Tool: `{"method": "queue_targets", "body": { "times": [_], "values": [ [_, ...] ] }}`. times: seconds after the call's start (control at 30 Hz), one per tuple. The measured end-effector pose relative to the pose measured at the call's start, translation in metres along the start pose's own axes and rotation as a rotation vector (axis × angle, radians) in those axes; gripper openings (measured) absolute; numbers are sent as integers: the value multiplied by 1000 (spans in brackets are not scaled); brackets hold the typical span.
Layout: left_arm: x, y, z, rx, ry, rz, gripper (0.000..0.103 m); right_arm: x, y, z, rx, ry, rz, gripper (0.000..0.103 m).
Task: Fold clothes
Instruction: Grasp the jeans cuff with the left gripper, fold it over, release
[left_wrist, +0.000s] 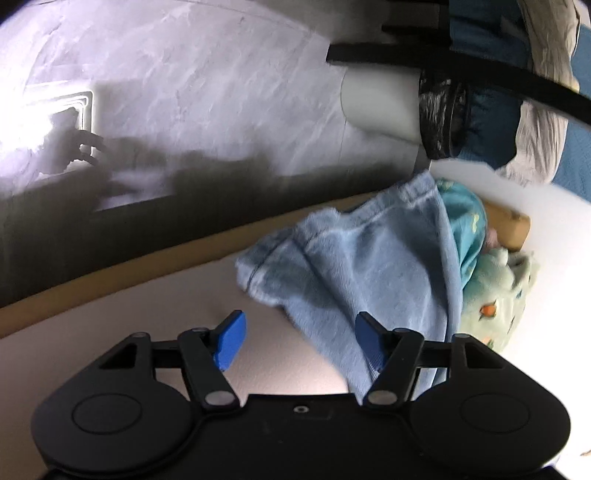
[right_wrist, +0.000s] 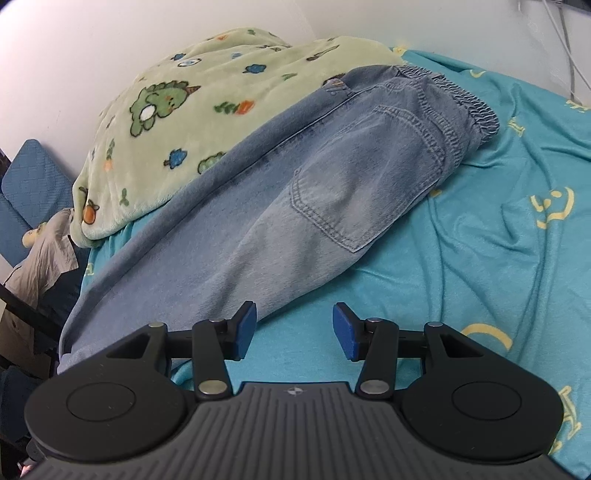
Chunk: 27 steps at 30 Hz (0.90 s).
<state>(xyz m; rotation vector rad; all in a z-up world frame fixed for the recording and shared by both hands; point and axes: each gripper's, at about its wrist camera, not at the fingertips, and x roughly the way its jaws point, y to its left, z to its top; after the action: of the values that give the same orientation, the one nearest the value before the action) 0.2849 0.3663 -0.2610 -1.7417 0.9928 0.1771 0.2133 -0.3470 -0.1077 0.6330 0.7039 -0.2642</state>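
Jaws of the right gripper (right_wrist: 294, 330) stand apart and empty at the bottom of its frame, hovering over the turquoise sheet (right_wrist: 480, 258) with the edge of the jeans (right_wrist: 332, 177) just beside the left pad. Jaws of the left gripper (left_wrist: 297, 341) also stand apart with nothing pinched, its right pad lying over a hanging trouser leg. From there the denim runs up the centre of the right wrist view, doubled lengthways, back pocket showing, elastic waistband at upper right, its far side resting against a green dinosaur blanket (right_wrist: 184, 110) at upper left. In the left wrist view the leg ends spill past the mattress edge (left_wrist: 110, 288) toward centre right. By the look of it, a first lengthwise fold is made; folding the legs up toward the waistband remains, and no finished stack is visible
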Motion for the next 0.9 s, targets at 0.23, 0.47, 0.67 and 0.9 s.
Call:
{"method": "queue_targets", "body": {
  "times": [0.23, 0.47, 0.67, 0.9],
  "values": [
    [26, -9, 4, -14, -27, -45, 71, 4, -5, 0, 32, 13, -15, 49],
    [40, -30, 8, 50, -67, -58, 41, 13, -3, -1, 42, 36, -12, 49],
    [15, -86, -22, 313, -229, 48, 11, 8, -4, 2, 63, 23, -4, 49],
    [-28, -176, -113, 703, -388, 81, 9, 4, -7, 6, 58, -21, -13, 49]
  ]
}}
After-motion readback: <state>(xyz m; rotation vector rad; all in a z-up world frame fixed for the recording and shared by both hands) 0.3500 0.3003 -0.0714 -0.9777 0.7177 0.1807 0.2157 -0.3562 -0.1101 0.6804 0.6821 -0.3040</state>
